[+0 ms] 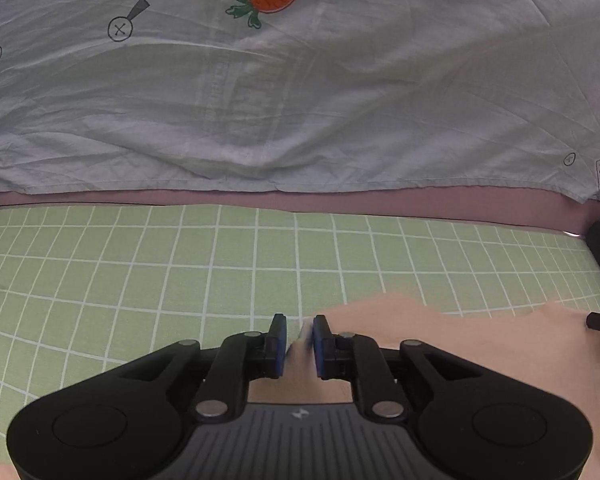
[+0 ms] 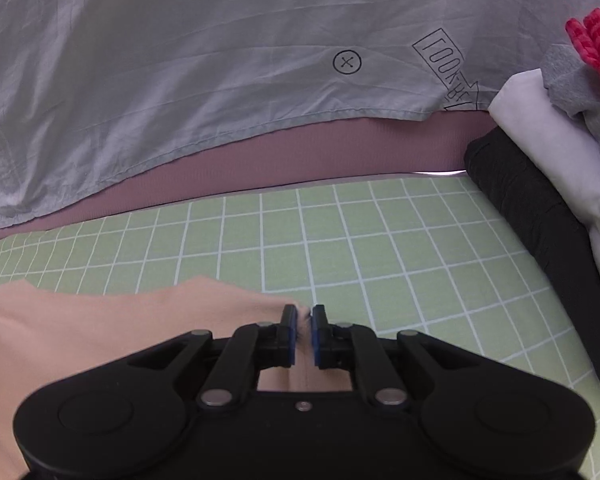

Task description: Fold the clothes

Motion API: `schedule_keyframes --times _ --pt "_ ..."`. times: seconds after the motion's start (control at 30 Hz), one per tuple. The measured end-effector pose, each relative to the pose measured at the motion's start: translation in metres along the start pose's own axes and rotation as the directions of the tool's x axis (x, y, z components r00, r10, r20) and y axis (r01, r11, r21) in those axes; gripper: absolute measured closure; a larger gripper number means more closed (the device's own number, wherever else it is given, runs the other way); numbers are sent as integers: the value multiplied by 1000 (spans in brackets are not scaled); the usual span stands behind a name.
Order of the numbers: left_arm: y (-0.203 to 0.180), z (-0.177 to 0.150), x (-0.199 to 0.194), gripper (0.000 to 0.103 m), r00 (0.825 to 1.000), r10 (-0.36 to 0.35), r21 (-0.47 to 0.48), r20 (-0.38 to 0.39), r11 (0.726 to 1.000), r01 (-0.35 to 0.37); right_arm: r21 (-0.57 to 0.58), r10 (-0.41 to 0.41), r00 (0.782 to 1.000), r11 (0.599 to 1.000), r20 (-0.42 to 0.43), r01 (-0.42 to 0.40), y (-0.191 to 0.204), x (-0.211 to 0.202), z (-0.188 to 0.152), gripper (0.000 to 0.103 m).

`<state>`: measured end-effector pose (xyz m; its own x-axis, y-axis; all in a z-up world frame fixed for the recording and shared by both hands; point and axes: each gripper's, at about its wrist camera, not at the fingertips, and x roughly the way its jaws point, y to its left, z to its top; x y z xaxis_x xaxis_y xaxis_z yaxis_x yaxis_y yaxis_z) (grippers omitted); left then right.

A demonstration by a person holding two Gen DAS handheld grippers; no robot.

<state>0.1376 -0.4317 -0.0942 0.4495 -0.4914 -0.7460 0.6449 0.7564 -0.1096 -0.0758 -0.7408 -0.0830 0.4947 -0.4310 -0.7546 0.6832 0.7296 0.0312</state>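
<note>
A corner of the peach garment (image 1: pixel 460 344) is pinched between the narrowed blue pads of the left gripper (image 1: pixel 300 340) at the lower centre of the left wrist view. Its other corner (image 2: pixel 100 320) is clamped likewise by the right gripper (image 2: pixel 304 330). The garment is spread over the green checked sheet (image 1: pixel 180 264). A grey printed cloth (image 1: pixel 300 100) fills the upper frame; folded clothes (image 2: pixel 548 168) are stacked at the right edge.
</note>
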Motion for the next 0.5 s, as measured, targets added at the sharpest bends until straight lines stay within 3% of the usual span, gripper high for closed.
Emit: schedule_keyframes --times 0.07,0.13,0.33,0.5 --pt "4 -9 -17 52 1000 4 -11 13 1000 -4 7 -31 999 1000 18 31 -3 -9 -5 61" --pt "9 -24 -35 49 1000 21 -27 9 999 -20 19 -46 998 999 39 46 -4 -25 -14 47" --pt "13 -106 -94 48 992 30 -37 -122 999 -35 102 -52 999 993 -5 52 -8 -84 -71 46" --pt "4 -178 -131 48 977 22 -121 -214 991 -49 129 -31 997 991 -77 41 -5 -130 -141 46"
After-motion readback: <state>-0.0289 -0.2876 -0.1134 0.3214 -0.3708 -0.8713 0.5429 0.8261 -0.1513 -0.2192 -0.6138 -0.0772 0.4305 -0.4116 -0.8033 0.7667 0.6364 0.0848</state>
